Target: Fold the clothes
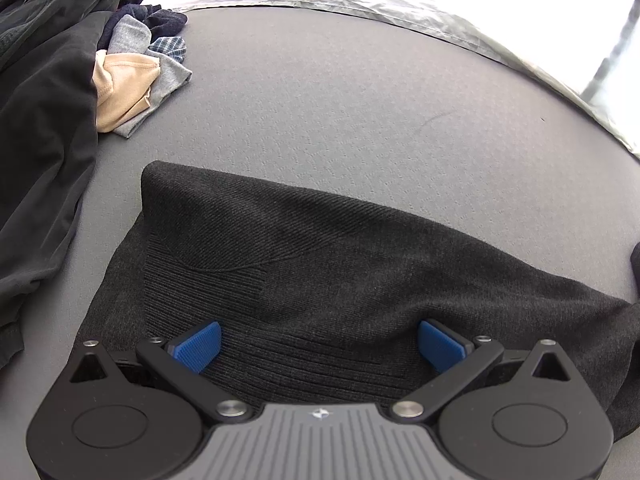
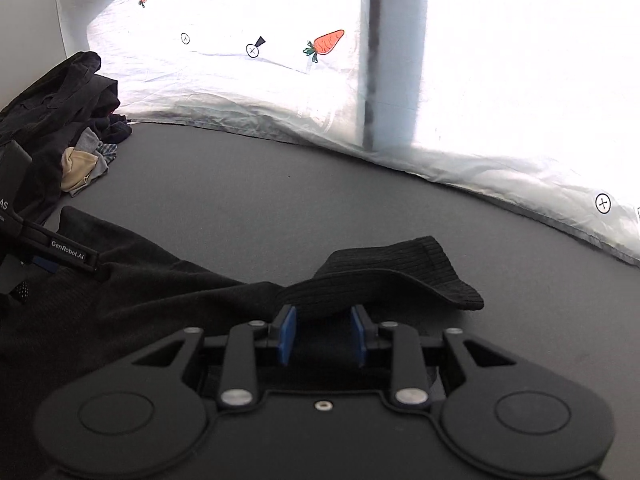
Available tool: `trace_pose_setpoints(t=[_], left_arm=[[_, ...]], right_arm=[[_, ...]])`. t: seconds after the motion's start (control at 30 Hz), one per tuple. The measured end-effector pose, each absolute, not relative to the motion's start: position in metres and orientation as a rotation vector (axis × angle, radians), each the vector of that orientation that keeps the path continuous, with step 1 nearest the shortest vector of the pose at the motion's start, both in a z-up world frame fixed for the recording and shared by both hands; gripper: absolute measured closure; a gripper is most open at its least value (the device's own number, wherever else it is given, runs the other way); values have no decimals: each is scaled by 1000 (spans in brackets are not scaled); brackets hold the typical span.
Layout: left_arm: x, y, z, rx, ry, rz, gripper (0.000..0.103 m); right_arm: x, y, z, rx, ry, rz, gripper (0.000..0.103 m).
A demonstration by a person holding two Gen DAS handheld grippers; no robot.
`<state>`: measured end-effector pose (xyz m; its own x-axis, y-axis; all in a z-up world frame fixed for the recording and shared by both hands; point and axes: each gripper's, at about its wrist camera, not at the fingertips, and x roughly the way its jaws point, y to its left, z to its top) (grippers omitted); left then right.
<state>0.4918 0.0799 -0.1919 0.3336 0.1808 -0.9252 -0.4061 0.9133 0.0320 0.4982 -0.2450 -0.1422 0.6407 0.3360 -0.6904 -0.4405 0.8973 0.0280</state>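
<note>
A dark charcoal knit sweater [image 1: 320, 264] lies partly folded on the grey surface [image 1: 360, 112]. My left gripper [image 1: 320, 340] hangs just above its ribbed part, blue pads [image 1: 198, 346] wide apart and open, with nothing between them. In the right wrist view the sweater's ribbed sleeve cuff [image 2: 404, 276] lies just beyond my right gripper [image 2: 323, 334]. Its blue pads [image 2: 286, 334] stand a little apart, and the fabric runs in front of and between them without being pinched. The left gripper's finger [image 2: 60, 254] shows at the left edge, over the sweater body [image 2: 140, 300].
A pile of dark garments [image 1: 44, 120] with beige, grey and checked pieces [image 1: 132, 84] lies at the far left. A white sheet printed with carrots [image 2: 280, 92] borders the grey surface along the back and right.
</note>
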Motion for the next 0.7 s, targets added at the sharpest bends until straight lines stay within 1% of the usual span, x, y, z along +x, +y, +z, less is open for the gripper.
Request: trace_pose_setpoints(t=[0.23,0.33,0.57,0.7], left_arm=[[491,80,-192,-220,1167,390,0],[492,80,-192,-220,1167,391,0],[492,80,-191,-219,1168,390,0],[492,81,-191,-219,1167,389,0]], right_arm=[[540,-288,-176,117,868,237,73],[554,-275,-187,21,889,192,76],[590,-226,-192,-6,871,277,76],[600,-192,-186,-11,863,365,76]])
